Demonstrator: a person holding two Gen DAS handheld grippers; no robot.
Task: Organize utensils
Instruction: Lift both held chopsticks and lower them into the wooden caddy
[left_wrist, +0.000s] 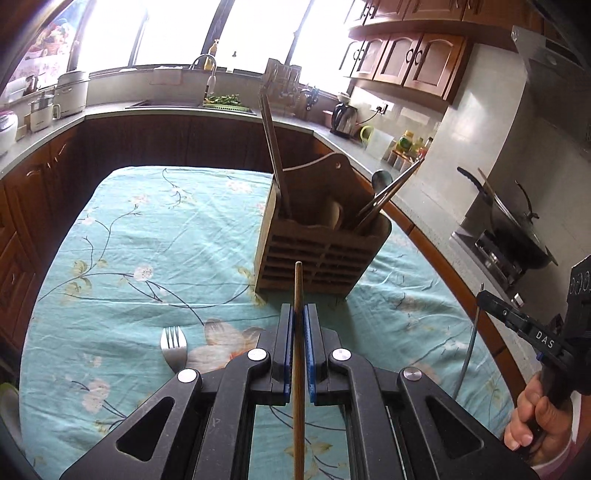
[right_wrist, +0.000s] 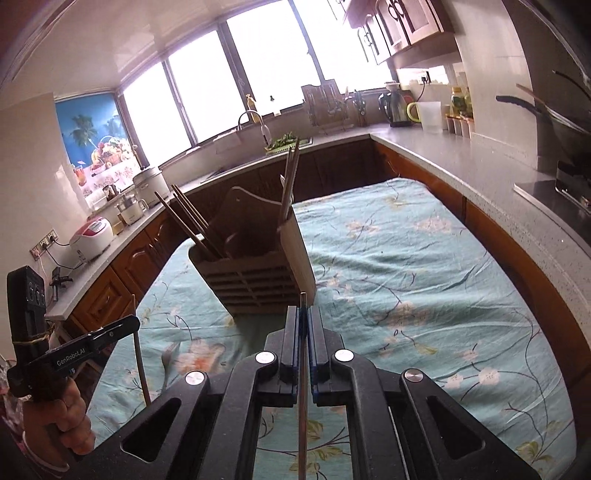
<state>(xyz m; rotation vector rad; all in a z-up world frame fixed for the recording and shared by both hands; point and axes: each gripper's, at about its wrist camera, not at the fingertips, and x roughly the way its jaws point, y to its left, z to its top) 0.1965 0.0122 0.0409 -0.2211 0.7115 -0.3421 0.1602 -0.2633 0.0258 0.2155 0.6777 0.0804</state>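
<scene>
My left gripper (left_wrist: 298, 310) is shut on a wooden chopstick (left_wrist: 297, 369) that runs lengthwise between its blue pads, its tip just short of the wooden utensil holder (left_wrist: 321, 251). The holder stands on the table with chopsticks (left_wrist: 275, 158), a wooden spoon and a metal spoon (left_wrist: 382, 181) in its compartments. A fork (left_wrist: 173, 345) lies on the cloth to the left of my left gripper. My right gripper (right_wrist: 303, 314) is shut on a thin metal chopstick (right_wrist: 303, 373), which points at the holder (right_wrist: 258, 273). Each gripper also shows at the edge of the other's view.
The table is covered by a teal floral cloth (left_wrist: 155, 236). Brown cabinets and a grey counter (right_wrist: 461, 166) run around it, with a kettle (left_wrist: 343, 118), rice cookers (right_wrist: 92, 236), a sink and a wok on the stove (left_wrist: 517, 225). A hand (left_wrist: 535, 417) grips the right tool.
</scene>
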